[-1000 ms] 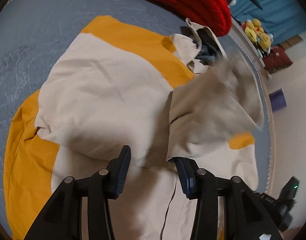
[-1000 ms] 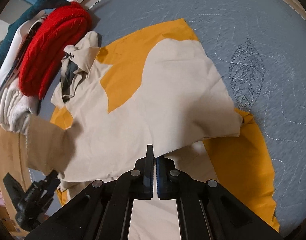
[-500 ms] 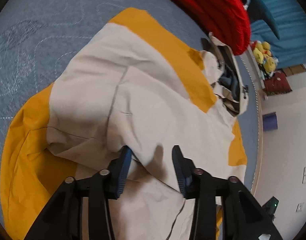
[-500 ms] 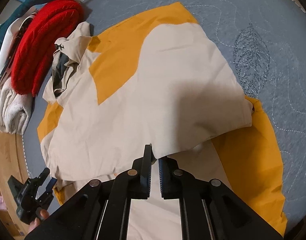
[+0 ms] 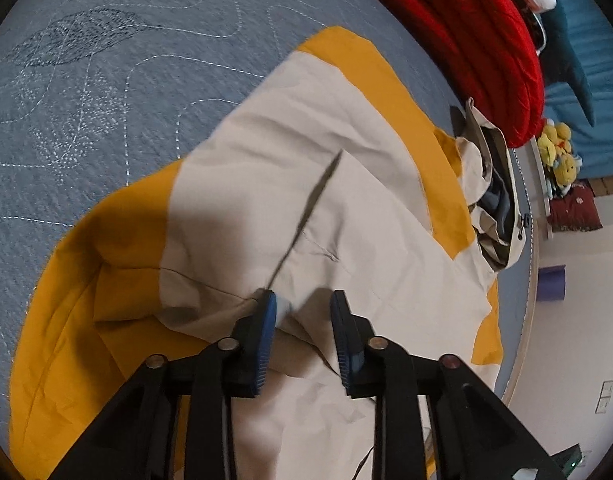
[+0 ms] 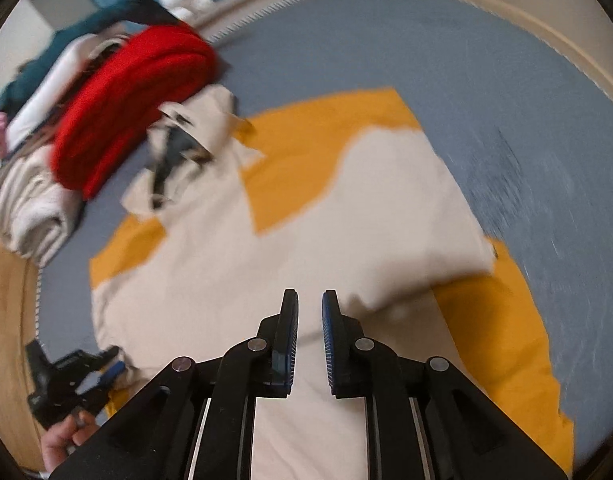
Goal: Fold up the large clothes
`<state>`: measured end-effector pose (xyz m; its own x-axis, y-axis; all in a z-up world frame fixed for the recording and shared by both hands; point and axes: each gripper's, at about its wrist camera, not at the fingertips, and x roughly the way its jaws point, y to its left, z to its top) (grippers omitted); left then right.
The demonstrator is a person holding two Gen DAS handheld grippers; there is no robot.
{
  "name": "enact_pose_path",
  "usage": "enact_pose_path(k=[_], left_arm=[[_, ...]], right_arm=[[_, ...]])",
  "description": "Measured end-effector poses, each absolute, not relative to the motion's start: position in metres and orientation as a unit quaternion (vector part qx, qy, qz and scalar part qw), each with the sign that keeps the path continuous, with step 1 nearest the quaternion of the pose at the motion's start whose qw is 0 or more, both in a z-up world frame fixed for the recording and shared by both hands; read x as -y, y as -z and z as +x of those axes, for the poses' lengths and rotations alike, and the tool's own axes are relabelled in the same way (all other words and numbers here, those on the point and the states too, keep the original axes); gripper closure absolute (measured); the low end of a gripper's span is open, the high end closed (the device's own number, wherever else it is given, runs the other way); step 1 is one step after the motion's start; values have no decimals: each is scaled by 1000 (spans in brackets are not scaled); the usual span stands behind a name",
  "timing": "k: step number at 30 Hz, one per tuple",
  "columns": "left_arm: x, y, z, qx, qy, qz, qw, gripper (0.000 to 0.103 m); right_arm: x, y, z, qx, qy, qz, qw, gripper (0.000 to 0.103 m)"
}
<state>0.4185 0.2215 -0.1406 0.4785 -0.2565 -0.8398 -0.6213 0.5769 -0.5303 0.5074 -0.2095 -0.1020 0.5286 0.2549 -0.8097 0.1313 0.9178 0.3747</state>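
A cream and orange jacket [image 5: 358, 208] lies spread on the blue-grey quilted bed [image 5: 106, 92], with one sleeve folded across its body and its hood [image 5: 494, 208] bunched at the far end. My left gripper [image 5: 304, 304] is low over the cream cloth. Its jaws are closing, a raised fold of fabric sits between them, and a gap still shows. My right gripper [image 6: 310, 304] hovers above the jacket [image 6: 346, 220]; its jaws are opening and hold nothing. In the right wrist view a hand [image 6: 62, 444] holds the left gripper [image 6: 112, 366] at the jacket's near left edge.
A red knitted garment [image 5: 466, 28] lies beside the hood, also seen in the right wrist view [image 6: 126, 104] next to folded pale clothes [image 6: 30, 208]. Yellow plush toys [image 5: 558, 152] and a purple object [image 5: 550, 284] sit beyond the bed's rim [image 5: 530, 320].
The sleeve that was in the air has settled flat across the jacket. My left gripper moved lower onto the cloth and narrowed its jaws. My right gripper's jaws parted and it rose.
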Motion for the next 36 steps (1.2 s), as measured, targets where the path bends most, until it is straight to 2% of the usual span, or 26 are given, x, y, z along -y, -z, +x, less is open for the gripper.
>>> enact_pose_path(k=[1, 5, 11, 12, 13, 15, 17, 21, 22, 24, 30, 33, 36], left_arm=[[-222, 140, 419, -495, -122, -442, 738, 101], [-225, 119, 419, -472, -109, -422, 766, 103], [-230, 89, 421, -459, -112, -366, 802, 103], [-234, 94, 424, -468, -105, -367, 797, 98], [-235, 101, 427, -479, -98, -370, 790, 86], [-234, 114, 431, -499, -90, -375, 776, 67], [-228, 128, 437, -520, -77, -361, 770, 62], [-218, 147, 441, -534, -82, -338, 770, 64], [-217, 146, 441, -533, -83, -337, 772, 72], [-214, 137, 443, -526, -61, -338, 778, 98], [-217, 69, 425, -465, -54, -315, 826, 98], [-226, 61, 414, -459, -77, -306, 831, 96], [-229, 77, 421, -503, -94, -295, 807, 87]], right_arm=[[210, 98, 513, -478, -51, 201, 854, 86], [221, 103, 537, -486, -79, 219, 842, 76], [273, 134, 557, -516, -2, 287, 807, 75], [278, 134, 557, -516, 6, 291, 806, 75], [280, 134, 558, -515, 7, 291, 806, 75], [280, 131, 560, -515, 2, 288, 807, 75], [280, 130, 560, -514, 0, 287, 808, 75], [284, 127, 561, -513, -2, 285, 810, 75], [286, 125, 562, -510, -2, 283, 812, 75], [291, 120, 563, -502, -5, 285, 817, 75], [292, 109, 567, -481, -11, 300, 824, 75], [281, 115, 567, -490, -31, 302, 817, 75], [269, 136, 569, -525, -50, 301, 795, 75]])
